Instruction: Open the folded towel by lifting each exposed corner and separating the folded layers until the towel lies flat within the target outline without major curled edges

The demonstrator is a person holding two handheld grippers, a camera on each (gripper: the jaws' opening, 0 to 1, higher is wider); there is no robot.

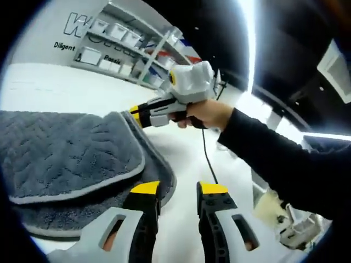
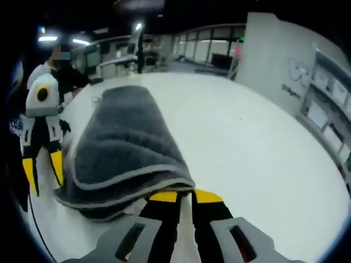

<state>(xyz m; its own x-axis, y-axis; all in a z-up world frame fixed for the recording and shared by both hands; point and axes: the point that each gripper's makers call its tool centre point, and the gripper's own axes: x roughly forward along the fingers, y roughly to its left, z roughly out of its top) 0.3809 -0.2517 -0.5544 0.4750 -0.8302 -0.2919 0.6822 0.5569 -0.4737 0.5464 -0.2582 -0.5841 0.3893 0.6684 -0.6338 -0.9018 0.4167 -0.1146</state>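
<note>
Grey towel (image 2: 123, 142) (pale-edged), folded

Grey hand-held gripper (image 1: 178, 190), yellow-tipped black jaws; black sleeve (image 1: 285, 164).

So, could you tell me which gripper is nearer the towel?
Right. The right gripper is at the towel's edge; the left gripper is open beside it, just off it.

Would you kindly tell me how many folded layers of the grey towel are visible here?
2: an upper grey plush towel layer with pale piped edge lies over a lower layer showing beneath it on the white table. Further folds may be hidden underneath.
</note>
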